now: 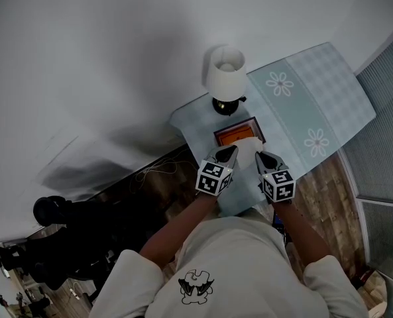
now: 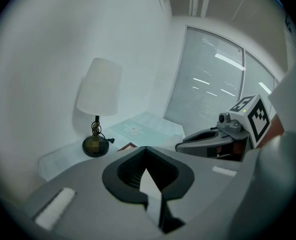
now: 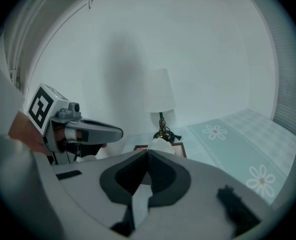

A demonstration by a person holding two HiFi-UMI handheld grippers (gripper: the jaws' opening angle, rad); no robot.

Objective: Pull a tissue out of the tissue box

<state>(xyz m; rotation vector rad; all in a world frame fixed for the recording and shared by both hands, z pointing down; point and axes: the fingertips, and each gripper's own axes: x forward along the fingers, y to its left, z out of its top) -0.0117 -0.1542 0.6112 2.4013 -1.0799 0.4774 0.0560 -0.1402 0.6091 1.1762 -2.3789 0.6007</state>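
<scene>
The tissue box point(image 1: 230, 135), orange on top with a dark rim, lies on a small nightstand point(image 1: 191, 120) in front of a lamp. A white tissue point(image 1: 248, 150) stands up out of it between my two grippers. My left gripper point(image 1: 230, 152) is shut on the tissue's left side, and a white strip point(image 2: 150, 185) shows between its closed jaws. My right gripper point(image 1: 260, 156) is shut on the right side, with tissue point(image 3: 138, 200) pinched in its jaws and a white tuft point(image 3: 160, 144) beyond the tips. Each gripper view shows the other gripper alongside: the right gripper point(image 2: 181, 146), the left gripper point(image 3: 119, 132).
A white-shaded lamp point(image 1: 225, 71) on a dark base stands just behind the box. A bed point(image 1: 315, 98) with a pale flowered cover runs along the right. The wall is close behind, and blinds point(image 2: 212, 89) hang past the bed. Dark clutter point(image 1: 57, 217) lies on the floor at left.
</scene>
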